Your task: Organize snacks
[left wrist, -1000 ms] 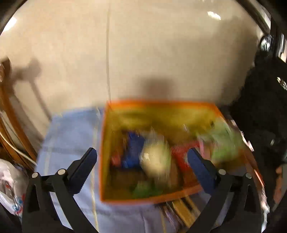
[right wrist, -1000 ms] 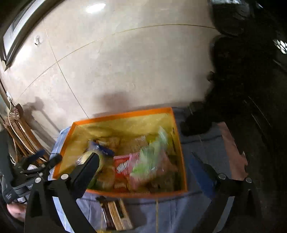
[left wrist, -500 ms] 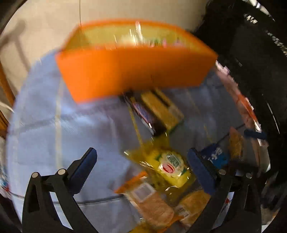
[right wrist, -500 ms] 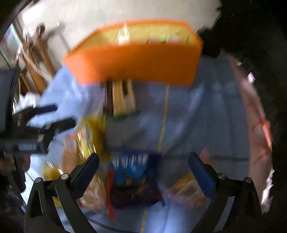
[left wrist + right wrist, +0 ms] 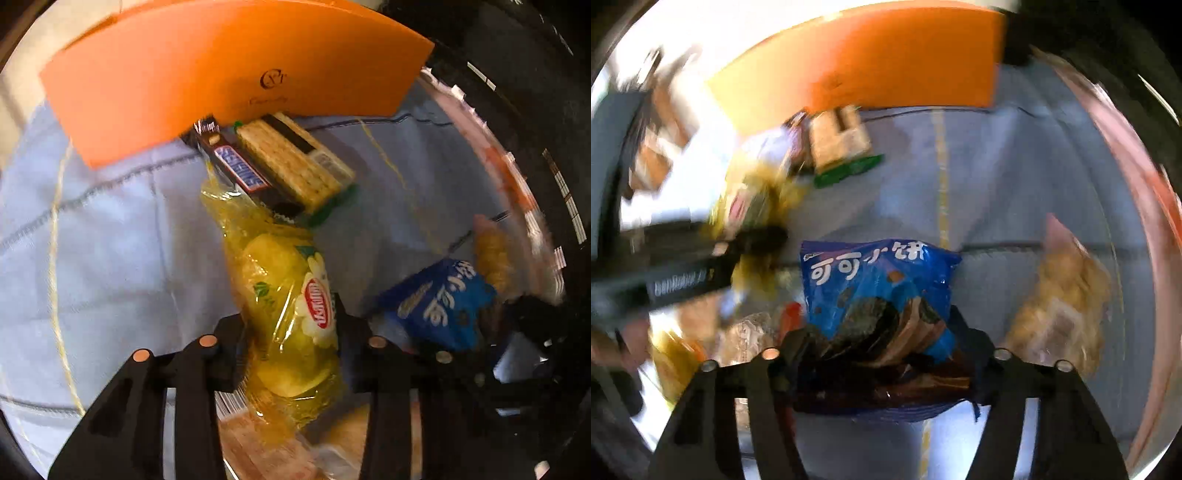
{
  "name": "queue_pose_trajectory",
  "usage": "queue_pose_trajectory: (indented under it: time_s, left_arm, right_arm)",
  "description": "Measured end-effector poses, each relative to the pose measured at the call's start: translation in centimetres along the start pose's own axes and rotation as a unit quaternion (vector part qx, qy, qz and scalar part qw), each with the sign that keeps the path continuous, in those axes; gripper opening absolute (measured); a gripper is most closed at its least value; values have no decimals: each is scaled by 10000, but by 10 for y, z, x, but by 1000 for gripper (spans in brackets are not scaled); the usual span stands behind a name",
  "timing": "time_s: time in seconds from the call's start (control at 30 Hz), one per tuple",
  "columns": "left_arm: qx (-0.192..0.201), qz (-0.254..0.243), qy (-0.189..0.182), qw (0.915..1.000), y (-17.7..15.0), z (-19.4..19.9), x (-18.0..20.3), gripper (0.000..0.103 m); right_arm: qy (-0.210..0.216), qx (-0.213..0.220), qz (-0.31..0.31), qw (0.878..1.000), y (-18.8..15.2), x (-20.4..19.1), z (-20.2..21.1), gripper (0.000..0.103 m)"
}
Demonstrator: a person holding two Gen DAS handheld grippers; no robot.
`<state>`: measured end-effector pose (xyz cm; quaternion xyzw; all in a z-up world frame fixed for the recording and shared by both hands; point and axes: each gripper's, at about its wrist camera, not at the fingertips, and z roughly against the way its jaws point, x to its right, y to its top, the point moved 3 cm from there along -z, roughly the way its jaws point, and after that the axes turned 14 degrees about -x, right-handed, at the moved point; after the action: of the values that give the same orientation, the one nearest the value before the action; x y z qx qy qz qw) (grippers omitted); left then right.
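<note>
My left gripper (image 5: 291, 328) is shut on a yellow snack bag (image 5: 291, 295) that lies on the blue cloth (image 5: 110, 240). My right gripper (image 5: 879, 343) is shut on a blue cookie packet (image 5: 875, 280), which also shows in the left wrist view (image 5: 439, 302). The orange box (image 5: 229, 70) stands at the far side of the cloth, seen too in the right wrist view (image 5: 886, 62). A Snickers bar (image 5: 240, 166) and a cracker pack (image 5: 295, 158) lie just in front of the box.
A clear bag of golden snacks (image 5: 1067, 291) lies right of the blue packet. More wrapped snacks (image 5: 266, 446) lie under the left gripper. The left gripper's dark body (image 5: 683, 273) crosses the left of the right wrist view. The table's rim (image 5: 517, 192) curves along the right.
Both grippers came down from over the box to the loose snacks and closed from wide open, the left on the yellow bag, the right on the blue packet.
</note>
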<state>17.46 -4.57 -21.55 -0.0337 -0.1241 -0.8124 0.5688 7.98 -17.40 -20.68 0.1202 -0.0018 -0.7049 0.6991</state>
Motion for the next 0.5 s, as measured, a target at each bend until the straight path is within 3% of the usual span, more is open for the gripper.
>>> queue_pose_trajectory:
  time_s: [0.1,0.23,0.37,0.5]
  left_arm:
    - [229,43,-84,9997,-5,25,-4,37]
    - [808,-46,-80,9967,-8,87,-4,37]
    - [1308,-31,168,9913,3,143,-16,37]
    - [1547,70,666,9857,35,179,-29,37]
  right_arm:
    - [-148,265,-189,9994,-1,1,28,62]
    - [6,760,-306,9966,8,2,83,62]
    - [-25,1398,-192,9900,32,7,136,62]
    - [-267,1782,-50,9836,87,4,184,62]
